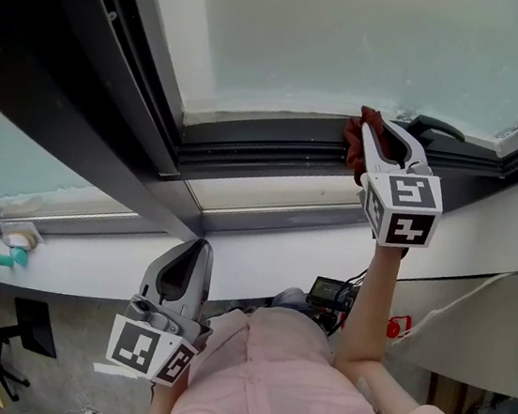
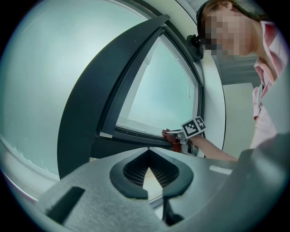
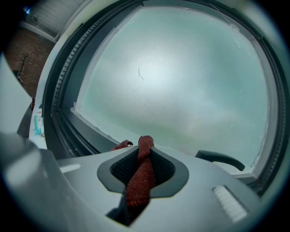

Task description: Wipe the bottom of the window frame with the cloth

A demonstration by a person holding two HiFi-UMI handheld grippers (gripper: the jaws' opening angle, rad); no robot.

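Cloth [image 3: 141, 176], red, pinched tight in my right gripper [image 3: 145, 147] at window frame [image 1: 266, 150] bottom edge, mostly hidden behind jaws in head view, my left gripper [image 2: 148, 150] closed, empty.

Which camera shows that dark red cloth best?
The right gripper view: the dark red woven cloth sits close-up, pinched in the right gripper's jaws. The head view shows a tuft at the dark window frame; the left gripper view, a distant speck.

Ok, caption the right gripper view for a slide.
Right gripper shut on a dark red woven cloth, at the window's dark bottom frame.
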